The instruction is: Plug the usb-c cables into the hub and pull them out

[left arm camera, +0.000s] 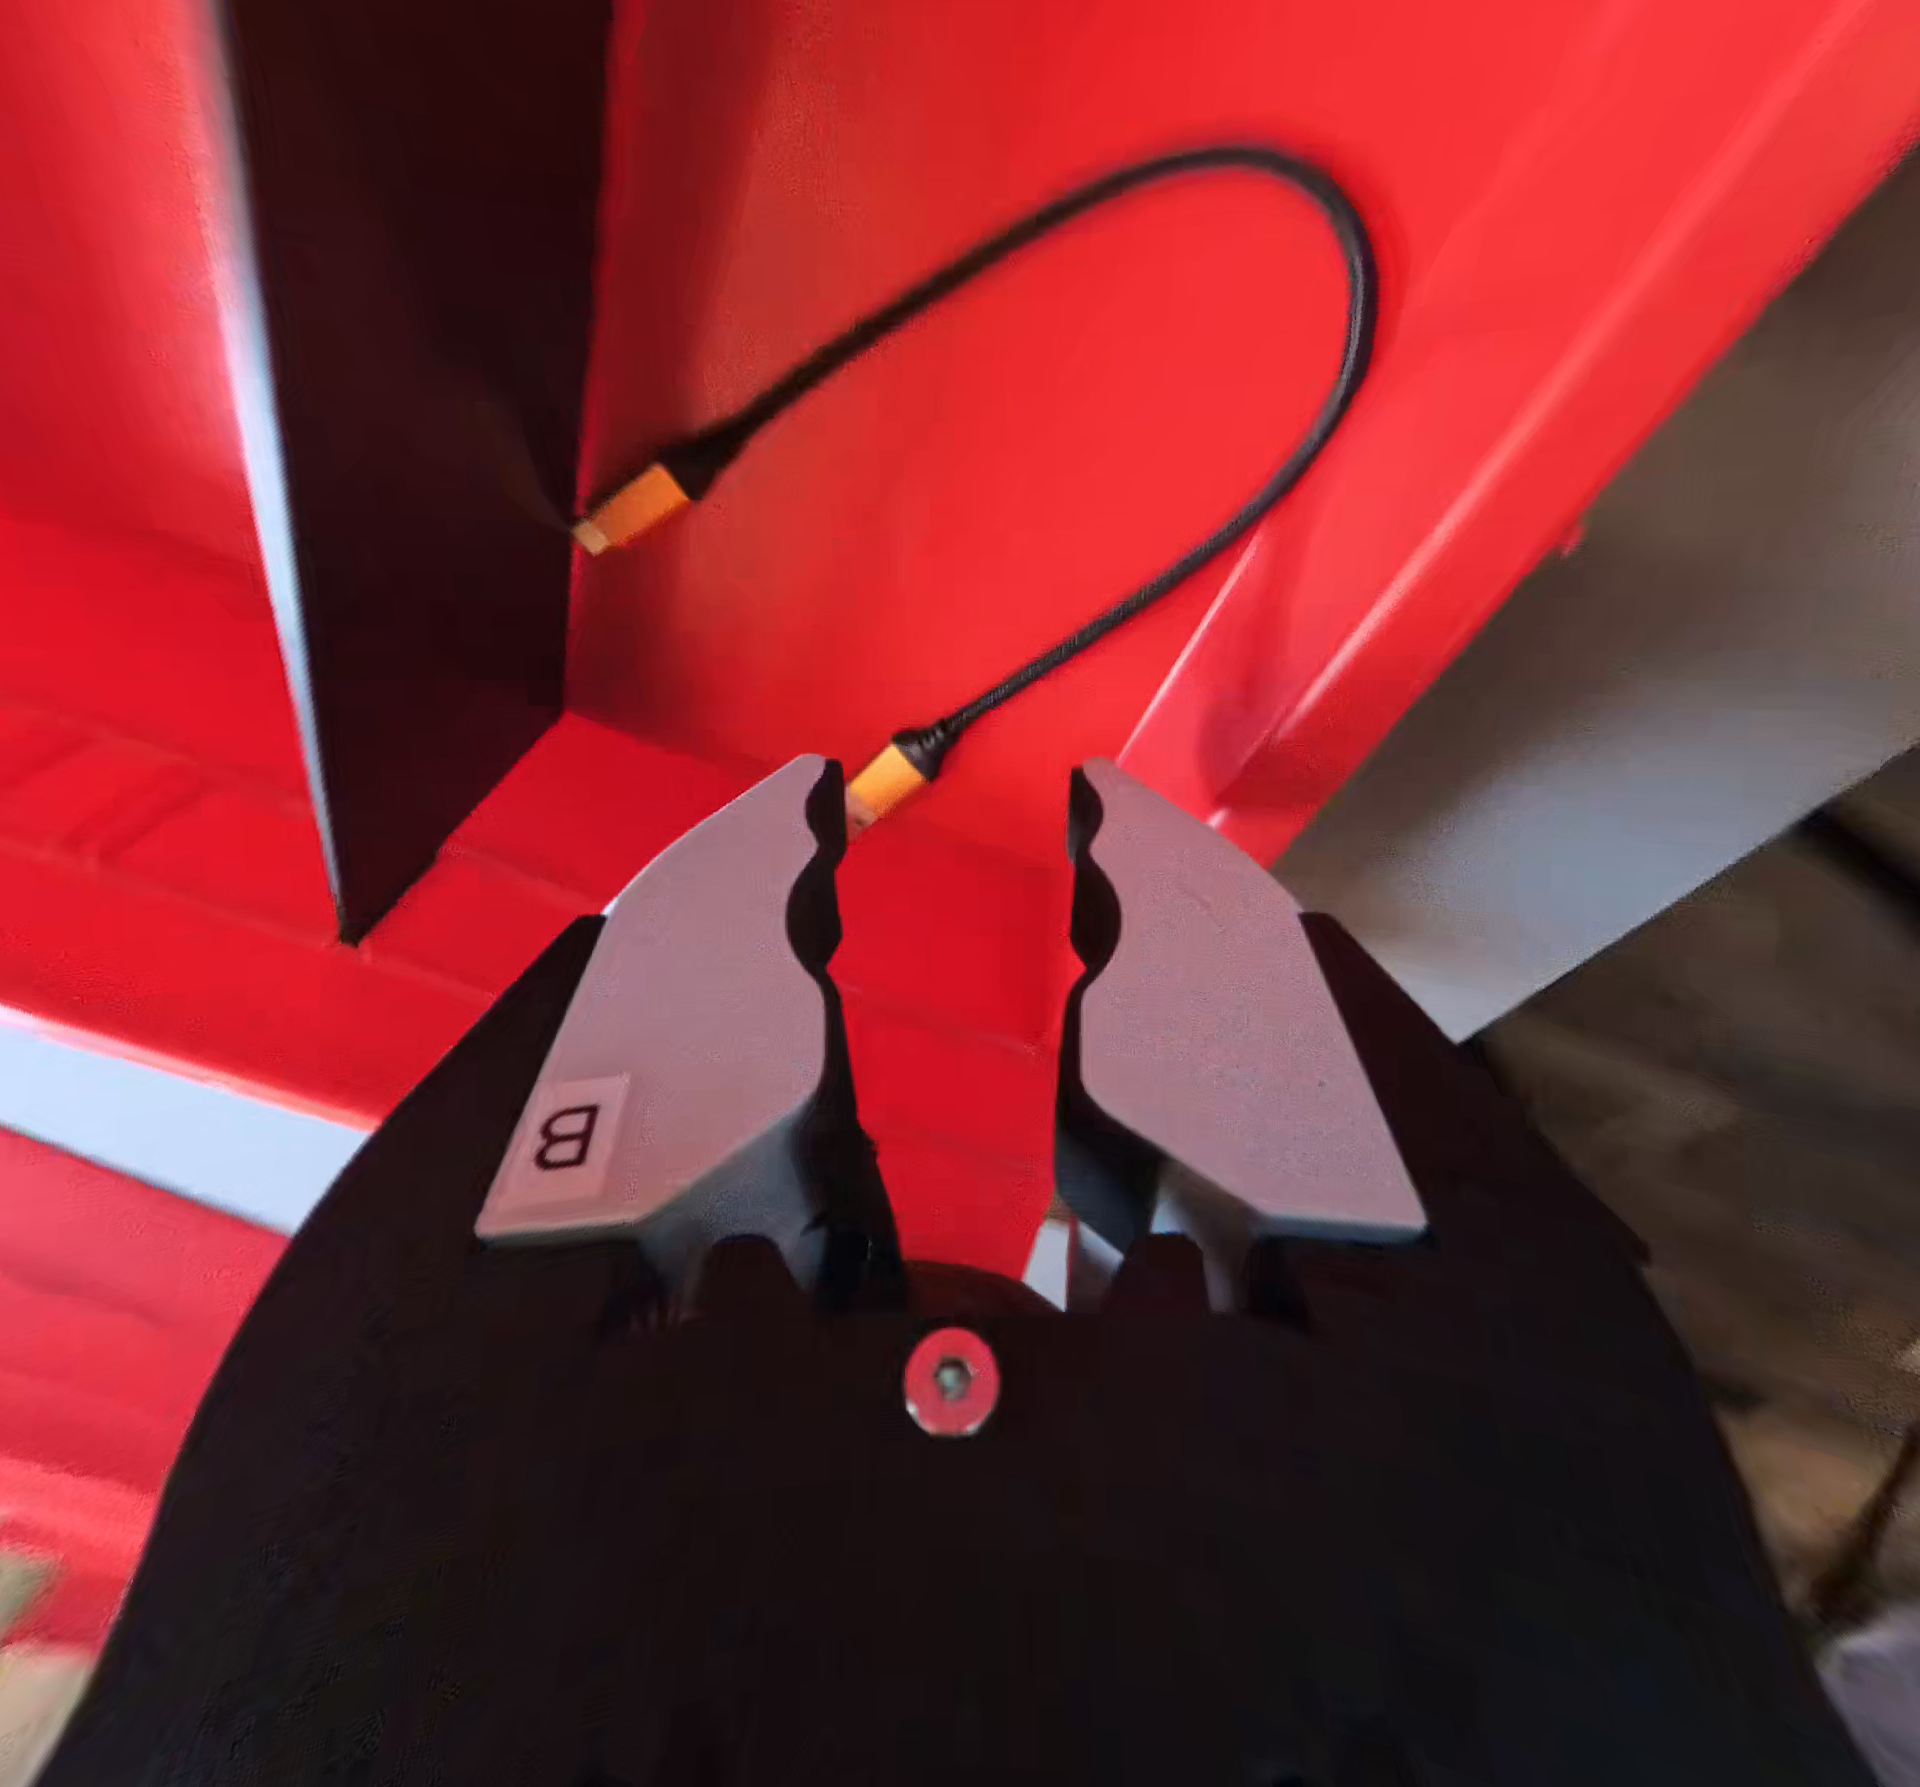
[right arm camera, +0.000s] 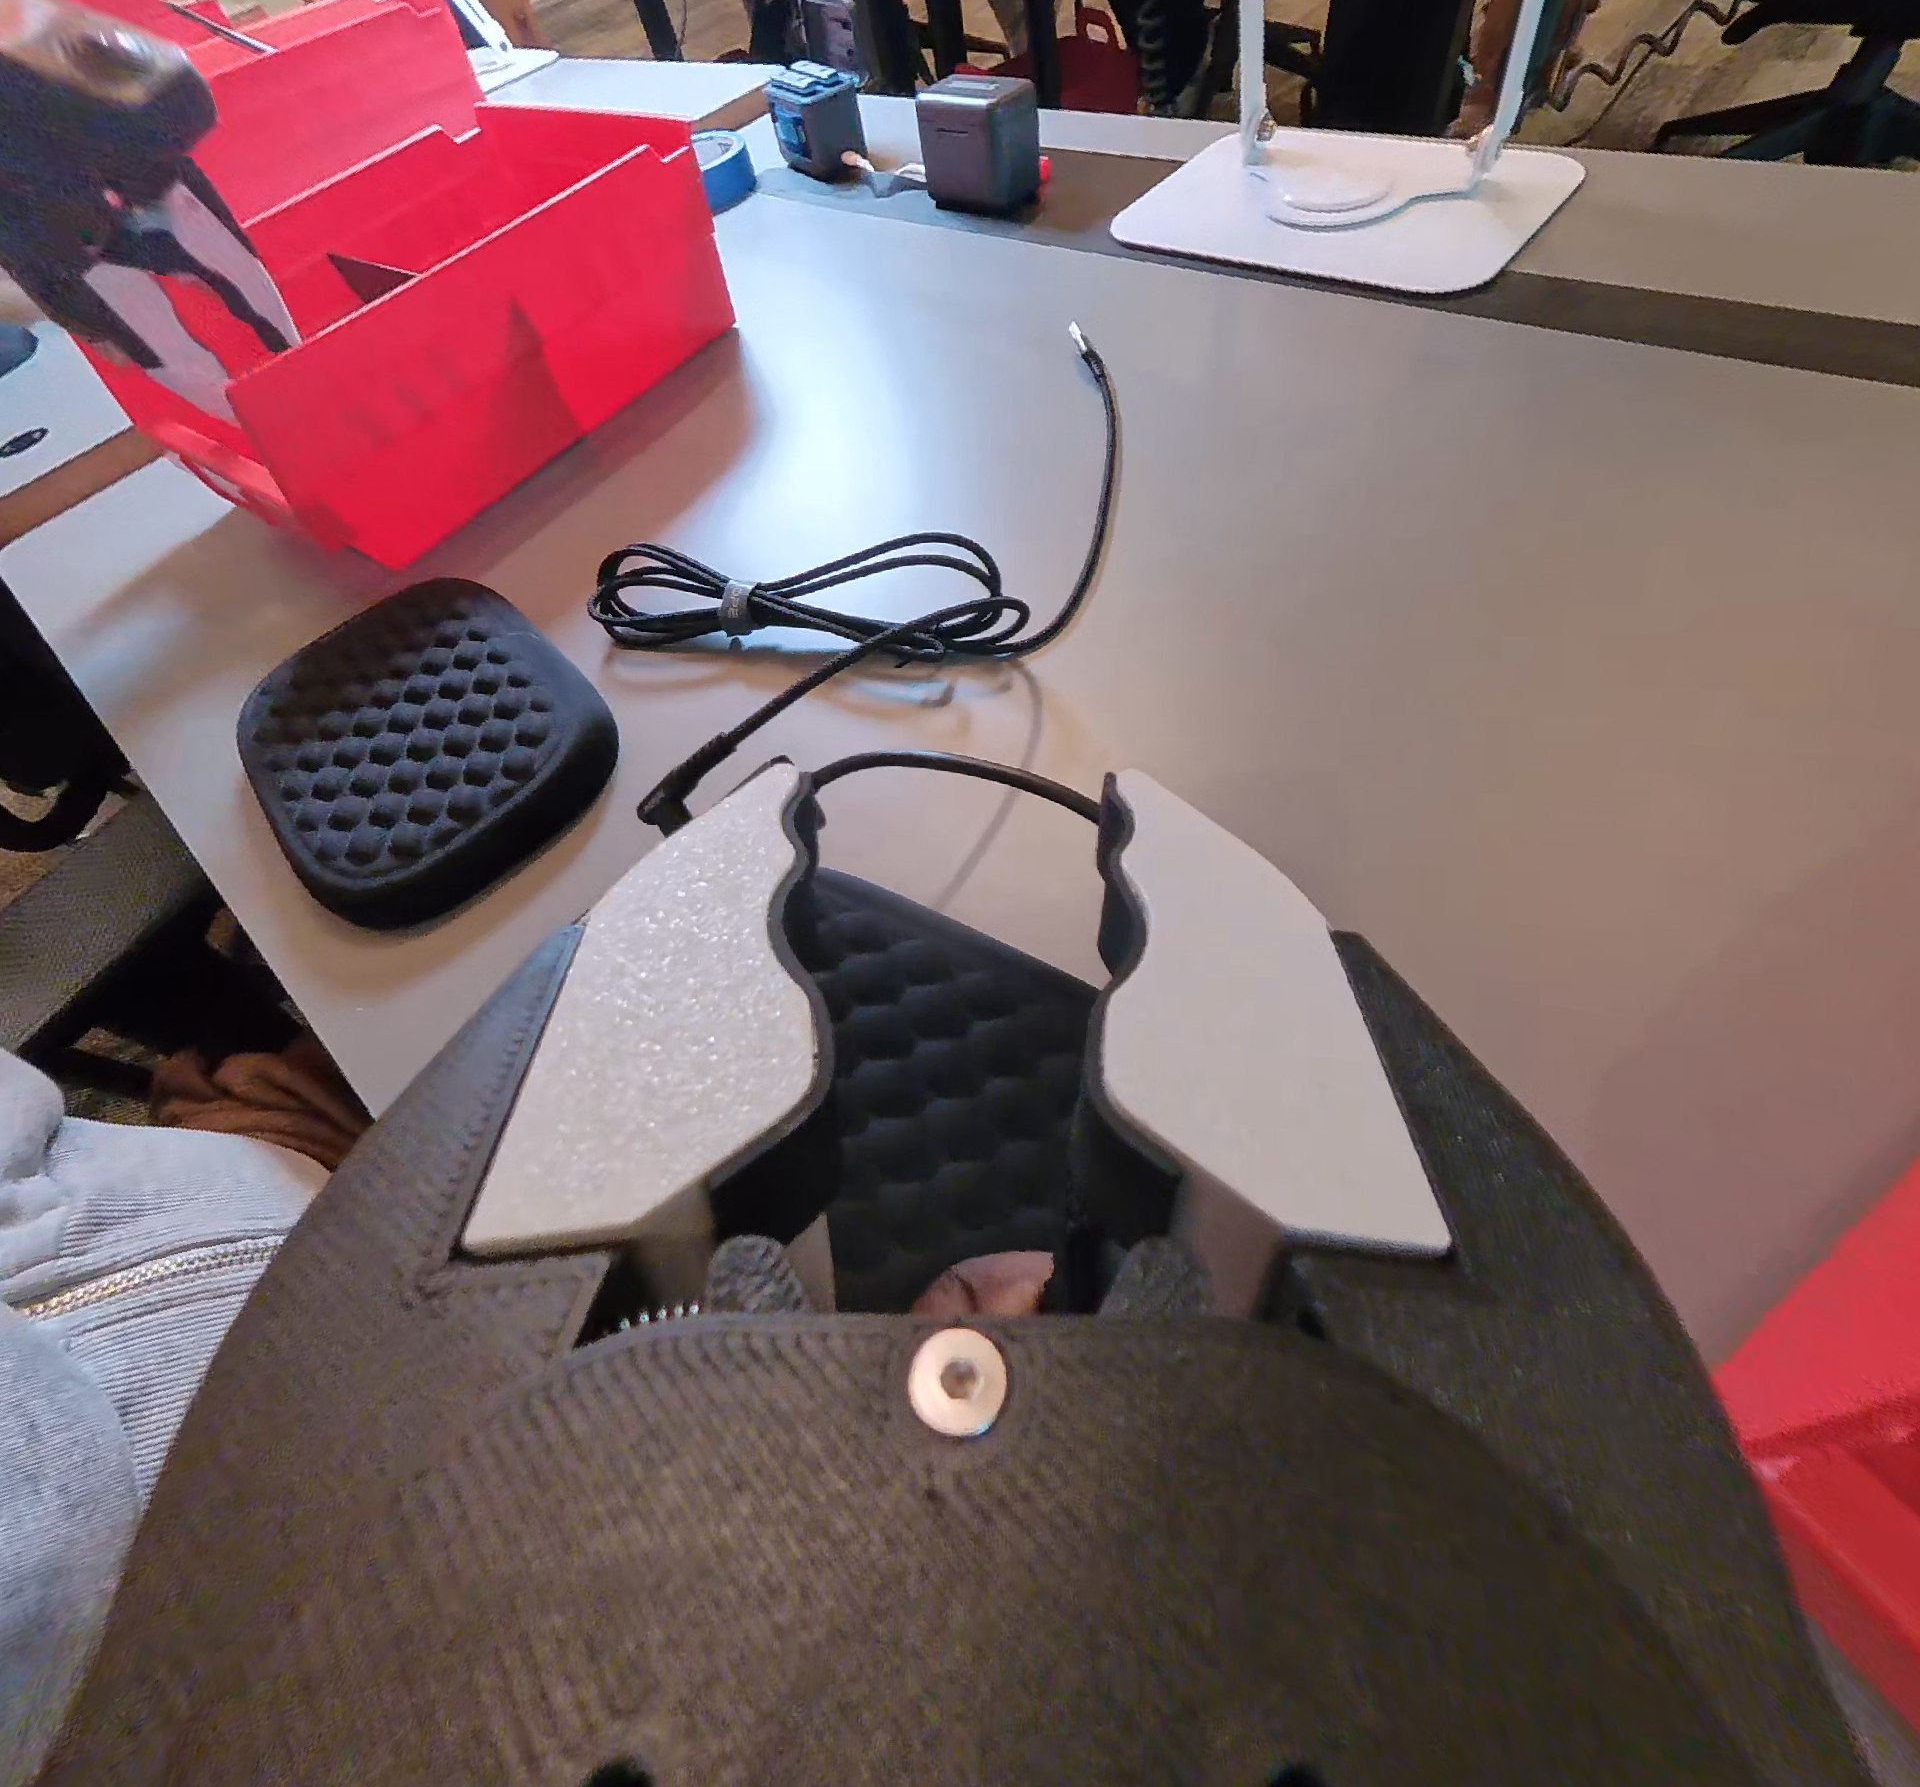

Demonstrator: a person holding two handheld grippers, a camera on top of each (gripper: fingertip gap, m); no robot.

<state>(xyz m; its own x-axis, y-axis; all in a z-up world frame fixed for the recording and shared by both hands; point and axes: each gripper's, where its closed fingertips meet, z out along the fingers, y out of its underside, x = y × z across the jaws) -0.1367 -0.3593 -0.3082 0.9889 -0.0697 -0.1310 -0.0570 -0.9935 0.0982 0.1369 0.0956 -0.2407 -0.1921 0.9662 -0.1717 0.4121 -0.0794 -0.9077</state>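
In the left wrist view my left gripper (left arm camera: 951, 776) is open inside a red bin (left arm camera: 1039, 75). A short black braided cable (left arm camera: 1351, 303) with orange plugs lies on the bin floor. One plug (left arm camera: 891, 787) is just beyond my left fingertip and is not gripped; the other plug (left arm camera: 636, 511) lies against a black divider (left arm camera: 416, 335). In the right wrist view my right gripper (right arm camera: 956, 787) is open above a black honeycomb pad (right arm camera: 935, 1041). A thin black cable (right arm camera: 966, 766) arcs past its fingertips. A bundled black cable (right arm camera: 810, 610) lies on the grey table (right arm camera: 1455, 646), its free plug (right arm camera: 1081, 340) farther back.
The red bin (right arm camera: 468, 303) stands at the table's left, with the left gripper (right arm camera: 156, 262) in it. A second black pad (right arm camera: 416, 750) lies near the front edge. Two charger blocks (right arm camera: 977, 142), a blue tape roll (right arm camera: 727, 163) and a white lamp base (right arm camera: 1351, 210) stand at the back.
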